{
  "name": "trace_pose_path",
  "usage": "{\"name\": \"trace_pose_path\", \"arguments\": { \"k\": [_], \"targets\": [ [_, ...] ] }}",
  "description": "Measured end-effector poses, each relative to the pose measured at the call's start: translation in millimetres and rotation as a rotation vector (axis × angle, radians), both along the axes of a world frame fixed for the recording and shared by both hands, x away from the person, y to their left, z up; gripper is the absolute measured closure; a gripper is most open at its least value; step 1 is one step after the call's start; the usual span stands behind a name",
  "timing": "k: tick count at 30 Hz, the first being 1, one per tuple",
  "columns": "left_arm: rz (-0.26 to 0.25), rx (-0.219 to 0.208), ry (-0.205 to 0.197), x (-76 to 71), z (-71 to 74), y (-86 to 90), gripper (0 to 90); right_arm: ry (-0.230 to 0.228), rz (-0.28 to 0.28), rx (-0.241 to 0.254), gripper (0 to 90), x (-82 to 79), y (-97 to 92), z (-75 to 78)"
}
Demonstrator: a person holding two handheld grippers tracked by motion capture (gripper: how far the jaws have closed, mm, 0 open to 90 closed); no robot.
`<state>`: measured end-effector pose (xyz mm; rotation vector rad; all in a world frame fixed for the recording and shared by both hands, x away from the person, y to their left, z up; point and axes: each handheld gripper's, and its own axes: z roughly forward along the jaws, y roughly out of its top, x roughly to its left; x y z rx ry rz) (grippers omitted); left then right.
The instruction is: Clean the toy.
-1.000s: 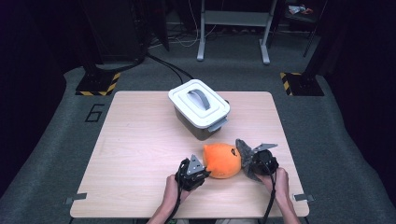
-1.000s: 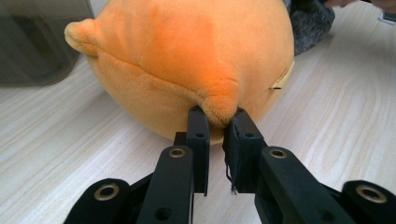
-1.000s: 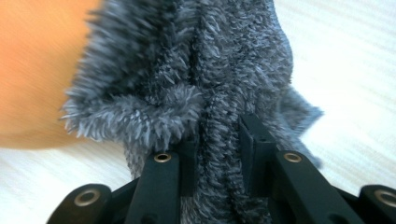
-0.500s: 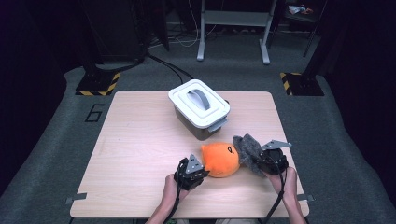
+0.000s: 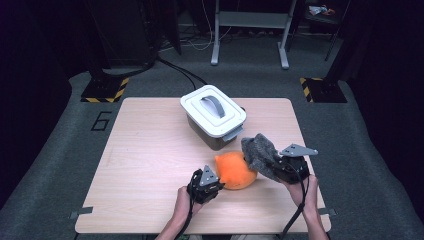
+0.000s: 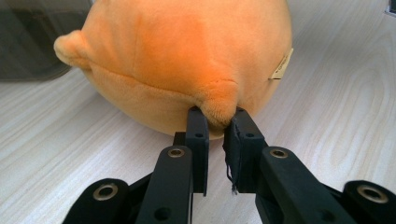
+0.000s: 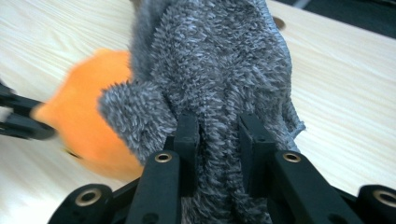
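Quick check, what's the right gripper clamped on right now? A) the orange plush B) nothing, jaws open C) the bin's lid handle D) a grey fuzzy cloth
D: in the right gripper view the right gripper has its jaws closed on the grey fuzzy cloth, lifted off the table; the orange plush is pinched by the left gripper.

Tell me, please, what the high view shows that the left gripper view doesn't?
High view alone: the white lidded box, the grey fuzzy cloth gripped in the right claw, both of the person's hands, the floor around the table. Left gripper view alone: the left claw pinching a small nub of the orange plush toy, and the toy's tag. Both: the toy and the wooden table.
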<state>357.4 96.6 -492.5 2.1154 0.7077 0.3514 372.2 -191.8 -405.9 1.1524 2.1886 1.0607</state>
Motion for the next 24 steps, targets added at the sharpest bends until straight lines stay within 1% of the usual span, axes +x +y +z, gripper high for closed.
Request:
{"name": "trace_pose_path", "arguments": {
  "k": [1,2,3,4,5,6,7,8,9,10,11,12,13,14,15,16,17,19,20,21,22,23,24],
  "targets": [
    [-0.001,0.002,-0.002,0.1,0.3,-0.2,79.7,-0.001,0.003,0.002,71.5,-0.1,2.3,1.1],
    [-0.001,0.004,-0.001,0.1,0.6,-0.1,79.7,0.0,0.02,0.008,71.5,1.1,6.1,1.3],
    [-0.001,0.003,-0.001,0.2,0.6,0.0,79.7,0.008,0.029,0.009,71.5,2.3,8.9,0.4],
    [-0.006,0.003,0.005,0.5,0.9,0.4,79.6,0.014,0.043,0.002,71.5,5.0,12.9,-2.5],
    [-0.005,0.001,0.001,0.8,0.4,0.5,79.5,0.029,0.052,-0.009,71.6,7.7,17.1,-6.6],
    [-0.003,-0.001,0.001,0.8,0.2,0.7,79.2,0.048,0.057,-0.027,71.6,11.1,21.6,-12.6],
    [0.0,-0.005,-0.01,0.9,-0.4,1.1,78.4,0.055,0.057,-0.037,71.6,13.0,23.5,-16.3],
    [-0.004,-0.005,-0.004,0.5,-0.7,1.6,77.1,0.069,0.058,-0.042,71.7,15.1,24.8,-20.9],
    [0.005,-0.005,-0.018,-0.3,-1.8,1.5,75.0,0.076,0.061,-0.046,71.7,17.1,24.8,-25.0],
    [0.002,-0.007,-0.023,-1.3,-2.1,2.0,72.0,0.084,0.053,-0.039,71.7,18.0,24.6,-28.3],
    [0.015,-0.004,-0.04,-2.8,-2.9,1.7,68.0,0.09,0.05,-0.037,71.7,18.4,23.3,-30.6],
    [0.028,0.011,-0.063,-4.3,-3.6,1.1,62.5,0.094,0.045,-0.032,71.7,18.8,22.3,-32.2],
    [0.042,0.015,-0.08,-5.9,-5.1,0.2,56.7,0.096,0.047,-0.031,71.7,19.1,20.6,-33.0],
    [0.048,0.021,-0.087,-6.6,-6.1,-0.3,52.9,0.097,0.04,-0.022,71.7,18.7,20.1,-33.9],
    [0.066,0.033,-0.108,-8.2,-8.1,-2.1,49.3,0.097,0.036,-0.027,71.7,18.5,19.7,-34.0],
    [0.066,0.035,-0.11,-8.7,-9.3,-2.8,45.2,0.101,0.032,-0.027,71.7,18.2,19.3,-34.2],
    [0.07,0.047,-0.117,-9.2,-11.5,-4.9,43.8,0.101,0.032,-0.018,71.7,18.0,19.4,-34.5],
    [0.077,0.059,-0.13,-10.4,-14.2,-7.7,39.1,0.099,0.031,-0.026,71.8,18.4,18.6,-34.4],
    [0.075,0.063,-0.132,-10.7,-15.2,-9.2,38.9,0.104,0.036,-0.024,71.7,18.6,18.0,-34.3],
    [0.083,0.081,-0.146,-11.3,-16.3,-11.8,37.7,0.102,0.035,-0.025,71.7,18.5,18.0,-34.5],
    [0.087,0.083,-0.157,-11.2,-17.4,-13.3,36.9,0.1,0.028,-0.024,71.7,17.9,18.6,-34.8],
    [0.086,0.088,-0.155,-11.0,-17.9,-14.7,36.7,0.098,0.029,-0.02,71.7,18.0,18.8,-35.3],
    [0.089,0.095,-0.165,-10.9,-19.0,-16.6,36.8,0.096,0.032,-0.022,71.7,18.0,18.6,-35.6]
  ]
}}
